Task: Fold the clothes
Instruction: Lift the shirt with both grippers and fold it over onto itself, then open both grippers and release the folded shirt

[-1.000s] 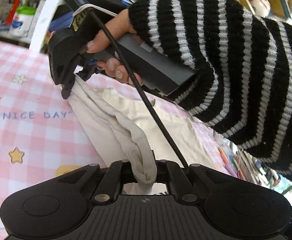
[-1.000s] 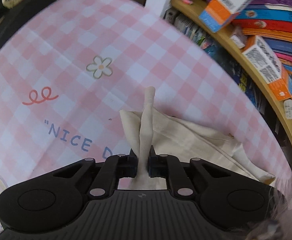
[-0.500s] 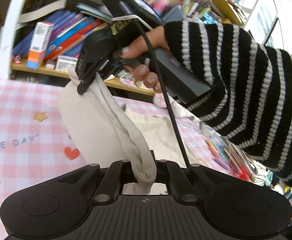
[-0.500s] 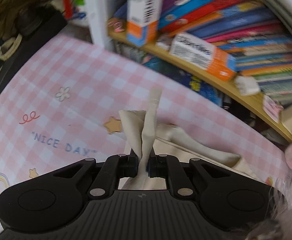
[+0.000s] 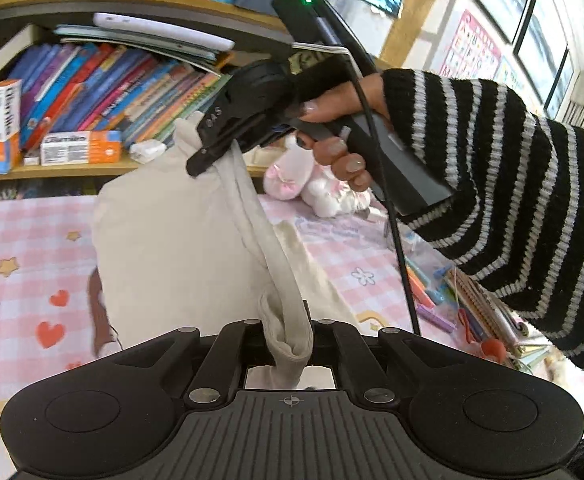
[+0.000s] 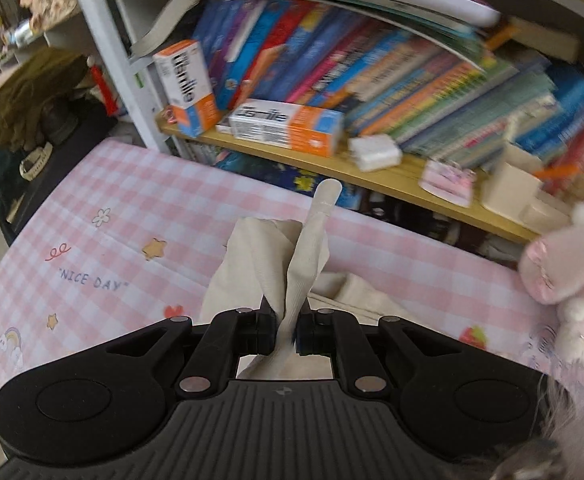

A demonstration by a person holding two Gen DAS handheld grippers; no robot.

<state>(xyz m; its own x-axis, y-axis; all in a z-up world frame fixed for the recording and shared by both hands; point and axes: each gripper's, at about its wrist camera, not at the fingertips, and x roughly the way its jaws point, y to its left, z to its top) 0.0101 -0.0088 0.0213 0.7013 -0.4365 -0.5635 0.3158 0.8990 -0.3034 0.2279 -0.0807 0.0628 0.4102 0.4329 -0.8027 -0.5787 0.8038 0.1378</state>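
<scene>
Garment (image 5: pixel 164 240) between both clamped jaws.

Even daylight, soft shadows; motion blur on books (image 6: pixel 392 80); strong fisheye bending at edges.

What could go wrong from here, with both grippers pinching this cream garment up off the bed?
1. The left gripper and right gripper each pinch only a narrow bunched edge of the cream garment; it may slip out.
2. The cloth hangs bunched and twisted, so a fold laid now could trap creases.
3. The pink plush toy lies on the bed close by; the swinging cloth could snag it.
</scene>
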